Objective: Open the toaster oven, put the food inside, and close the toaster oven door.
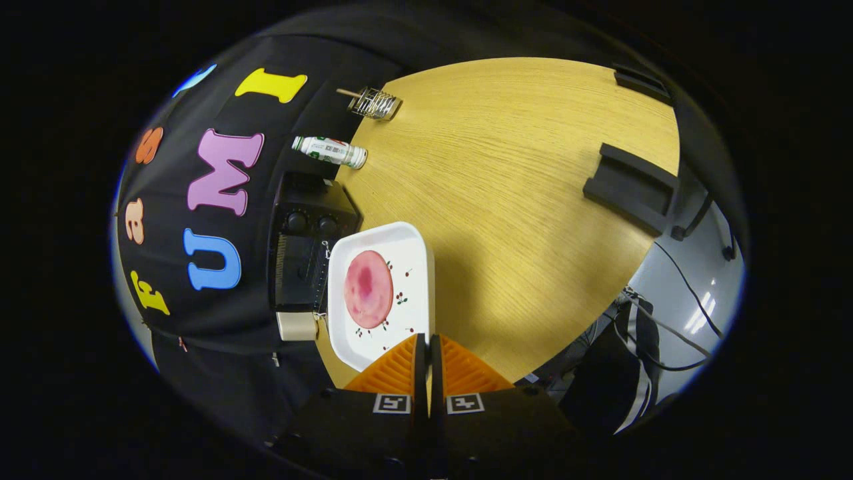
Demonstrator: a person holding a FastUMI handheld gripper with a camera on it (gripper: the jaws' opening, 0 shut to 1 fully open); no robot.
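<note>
My gripper is shut on the near rim of a white square plate and holds it above the wooden table. A round pink slice of food lies on the plate. Just beyond the plate stands the black toaster oven, against the cloth wall, with two knobs and a dark glass front. The plate's far edge overlaps the oven's front. I cannot tell whether its door is open.
A white bottle lies on the table beyond the oven, and a small wire rack sits farther on. Two black foam blocks rest near the table's opposite edge. Cables hang off the table over the grey floor.
</note>
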